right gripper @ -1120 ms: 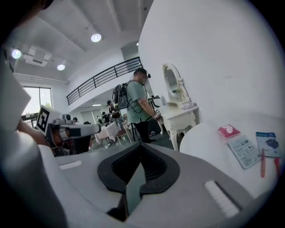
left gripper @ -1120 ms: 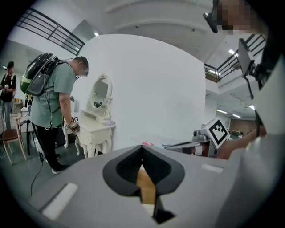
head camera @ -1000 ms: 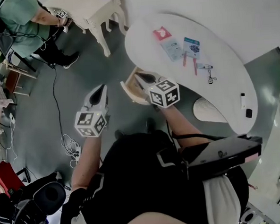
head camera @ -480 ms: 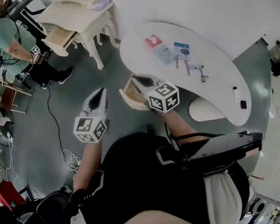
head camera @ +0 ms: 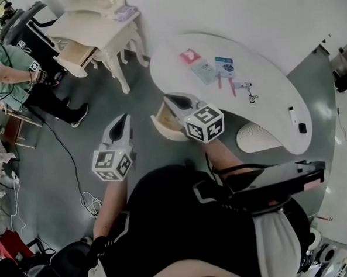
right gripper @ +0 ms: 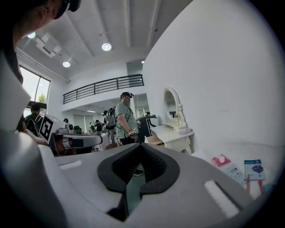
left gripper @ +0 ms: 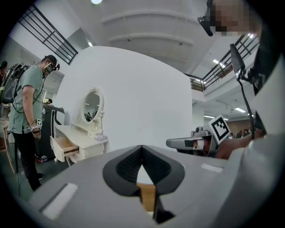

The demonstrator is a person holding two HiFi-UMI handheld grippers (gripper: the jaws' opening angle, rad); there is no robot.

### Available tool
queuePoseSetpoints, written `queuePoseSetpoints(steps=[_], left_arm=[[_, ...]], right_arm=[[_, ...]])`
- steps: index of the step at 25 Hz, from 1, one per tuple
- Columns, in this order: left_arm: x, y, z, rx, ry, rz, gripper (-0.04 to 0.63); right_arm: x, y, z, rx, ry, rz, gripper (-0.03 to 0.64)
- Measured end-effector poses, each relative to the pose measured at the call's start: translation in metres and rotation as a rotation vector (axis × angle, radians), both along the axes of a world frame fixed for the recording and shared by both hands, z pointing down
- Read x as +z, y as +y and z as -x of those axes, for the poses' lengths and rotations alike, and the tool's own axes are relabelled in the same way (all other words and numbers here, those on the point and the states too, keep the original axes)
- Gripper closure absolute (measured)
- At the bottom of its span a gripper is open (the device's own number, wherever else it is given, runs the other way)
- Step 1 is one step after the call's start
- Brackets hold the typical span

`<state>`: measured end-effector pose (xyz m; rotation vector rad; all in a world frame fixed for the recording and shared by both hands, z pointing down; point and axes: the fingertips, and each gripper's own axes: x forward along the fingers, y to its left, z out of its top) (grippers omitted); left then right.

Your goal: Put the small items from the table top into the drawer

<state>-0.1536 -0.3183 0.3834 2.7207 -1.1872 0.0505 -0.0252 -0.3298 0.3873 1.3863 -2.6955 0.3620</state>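
Note:
Small items lie on the white curved table (head camera: 263, 71): a red packet (head camera: 187, 57), a white packet (head camera: 204, 70), a blue card (head camera: 224, 64), red pens (head camera: 232, 87) and a small white device (head camera: 242, 84). A wooden drawer (head camera: 163, 121) stands open at the table's near edge, partly hidden by my right gripper (head camera: 166, 97), which hangs over it, shut and empty. My left gripper (head camera: 125, 116) is over the floor to the left, also shut and empty. The right gripper view shows the red packet (right gripper: 219, 160) and blue card (right gripper: 252, 169).
A white vanity (head camera: 96, 22) with an open drawer (head camera: 74, 51) stands at the back left, beside a person in a green shirt (head camera: 10, 63). Cables (head camera: 86, 199) lie on the grey floor. Two small items, white (head camera: 293, 116) and black (head camera: 302, 128), sit at the table's right end.
The head view has swung, so the table and vanity have shifted in the picture. Both grippers keep nearly the same pose, still shut. The person in green has moved away to the left.

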Motion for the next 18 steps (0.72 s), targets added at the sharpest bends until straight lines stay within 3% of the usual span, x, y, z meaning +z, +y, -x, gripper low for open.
queuePoseSetpoints(steps=[18], left_arm=[[-0.002, -0.007, 0.016, 0.008, 0.012, -0.009, 0.595]], right_arm=[[-0.002, -0.007, 0.009, 0.019, 0.013, -0.027, 0.616]])
